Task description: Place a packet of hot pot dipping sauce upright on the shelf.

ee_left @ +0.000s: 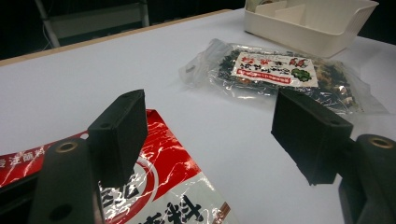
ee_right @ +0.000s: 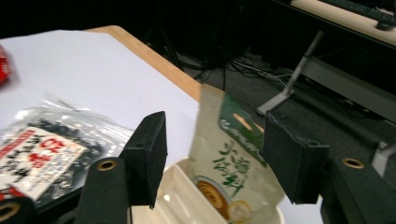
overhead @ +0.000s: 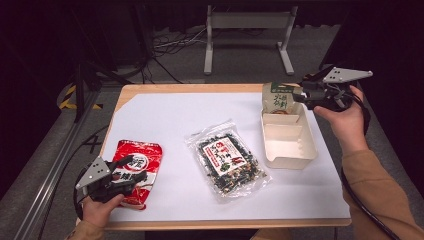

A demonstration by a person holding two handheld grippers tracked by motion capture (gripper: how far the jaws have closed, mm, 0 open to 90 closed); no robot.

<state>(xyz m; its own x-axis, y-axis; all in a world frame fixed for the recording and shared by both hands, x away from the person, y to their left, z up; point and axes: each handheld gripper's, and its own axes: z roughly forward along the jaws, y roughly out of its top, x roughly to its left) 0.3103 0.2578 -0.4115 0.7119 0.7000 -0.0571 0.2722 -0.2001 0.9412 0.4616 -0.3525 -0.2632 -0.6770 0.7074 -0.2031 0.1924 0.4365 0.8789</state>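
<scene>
A red and white packet (overhead: 142, 152) (ee_left: 175, 175) lies at the table's near left. My left gripper (overhead: 134, 169) (ee_left: 210, 126) hovers low over it, open, with nothing between its jaws. A clear bag of dark dried mix (overhead: 228, 161) (ee_left: 280, 74) (ee_right: 39, 149) lies in the middle. At the right stands a cream bin (overhead: 291, 150) (ee_left: 303, 35) (ee_right: 175, 193). A green and beige pouch (overhead: 278, 97) (ee_right: 229, 163) stands upright in its far end. My right gripper (overhead: 301, 95) (ee_right: 212, 149) is open just off the pouch; its pads do not touch it.
A white sheet (overhead: 170, 120) covers the wooden table (overhead: 200, 88). Beyond the far edge, a grey metal stand (overhead: 247, 30) and cables sit on the floor. A rail (overhead: 50, 170) runs along the left side.
</scene>
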